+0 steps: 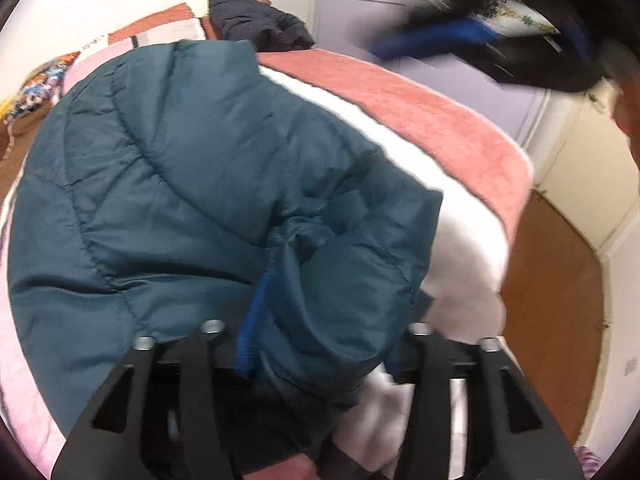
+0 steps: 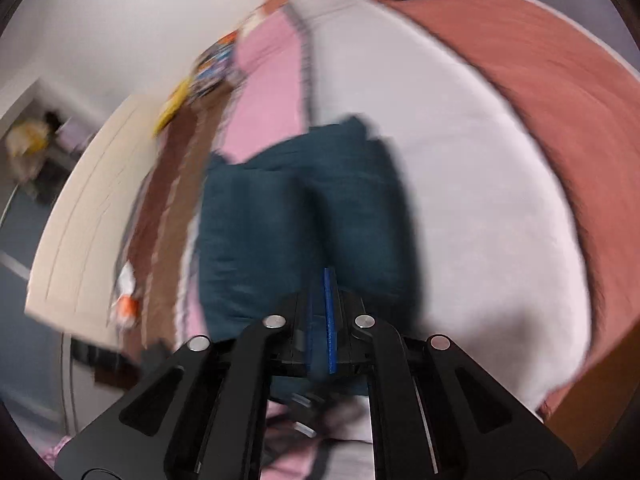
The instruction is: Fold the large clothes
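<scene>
Although both views are smeared by motion blur, the teal puffer jacket (image 1: pixel 192 184) fills the centre and left of the left wrist frame, lying on a bed (image 1: pixel 460 120) with white, pink and rust-coloured covers. It looks already doubled over into a compact bundle, so my judgement is that the fold is well along but not finished, since the end nearest the camera is bunched and lifted.

At the bottom centre of that frame the left gripper (image 1: pixel 316 332) has its jaws spread, with a padded fold of the jacket sitting between them; whether it pinches the cloth I cannot tell.

In the right wrist view the jacket (image 2: pixel 296 224) sits mid-frame as a neat block, and the right gripper (image 2: pixel 320 320) at the bottom centre is closed tight, with nothing visibly caught between its blue pads (image 2: pixel 330 312).

A dark garment (image 1: pixel 256 20) in the upper centre of the left view lies unfolded, apparently next in line
</scene>
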Available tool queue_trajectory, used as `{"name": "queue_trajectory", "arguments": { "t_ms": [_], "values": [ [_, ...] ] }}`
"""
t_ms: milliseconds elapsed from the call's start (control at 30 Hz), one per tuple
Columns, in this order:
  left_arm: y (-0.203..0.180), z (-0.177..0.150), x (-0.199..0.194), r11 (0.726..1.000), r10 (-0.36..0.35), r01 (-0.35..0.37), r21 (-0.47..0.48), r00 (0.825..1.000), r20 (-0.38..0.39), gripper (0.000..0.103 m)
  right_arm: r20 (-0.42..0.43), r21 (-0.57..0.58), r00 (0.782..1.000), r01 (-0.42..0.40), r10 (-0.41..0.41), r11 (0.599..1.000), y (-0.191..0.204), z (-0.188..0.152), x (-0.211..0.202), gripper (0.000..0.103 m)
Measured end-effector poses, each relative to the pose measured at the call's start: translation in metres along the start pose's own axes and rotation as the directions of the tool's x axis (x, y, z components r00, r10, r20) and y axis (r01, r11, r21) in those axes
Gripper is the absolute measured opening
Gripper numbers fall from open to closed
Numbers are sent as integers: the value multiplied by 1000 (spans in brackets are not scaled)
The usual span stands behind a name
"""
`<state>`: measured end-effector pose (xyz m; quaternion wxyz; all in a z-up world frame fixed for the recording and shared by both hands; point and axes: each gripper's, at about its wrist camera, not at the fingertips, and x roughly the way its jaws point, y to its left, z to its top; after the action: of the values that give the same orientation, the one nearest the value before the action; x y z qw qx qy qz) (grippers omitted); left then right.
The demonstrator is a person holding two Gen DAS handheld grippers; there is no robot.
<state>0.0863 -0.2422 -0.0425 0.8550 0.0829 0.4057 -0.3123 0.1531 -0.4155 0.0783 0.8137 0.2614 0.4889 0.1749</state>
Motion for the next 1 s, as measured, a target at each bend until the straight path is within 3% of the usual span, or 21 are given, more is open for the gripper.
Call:
{"name": "queue_trajectory", "arguments": {
  "t_ms": [100, 233, 433, 667, 800, 1000],
  "values": [
    [-3, 0, -8, 999, -46, 46, -5, 999, 12, 69, -90, -68, 996, 13, -19, 998, 36, 17, 41, 15],
    [-6, -1, -16, 997, -72, 72, 7, 997, 19, 69, -193, -60, 981, -8, -3, 998, 43, 30, 92, 15],
    [-5, -5, -37, 995, -98, 97, 32, 995, 24, 69, -222, -77, 968, 105, -120, 991, 39, 32, 134, 11],
    [7, -9, -64, 992, -119, 120, -22, 992, 43, 69, -230, 2, 967, 116, -113, 993, 22, 29, 144, 8],
    [31, -7, -93, 992, -87, 96, -82, 991, 102, 69, -210, -9, 969, 130, -128, 992, 27, 29, 132, 8],
    [85, 6, -126, 979, 66, -29, -204, 982, 179, 69, -154, -53, 978, 131, -138, 990, 49, 21, 114, 14]
  ]
}}
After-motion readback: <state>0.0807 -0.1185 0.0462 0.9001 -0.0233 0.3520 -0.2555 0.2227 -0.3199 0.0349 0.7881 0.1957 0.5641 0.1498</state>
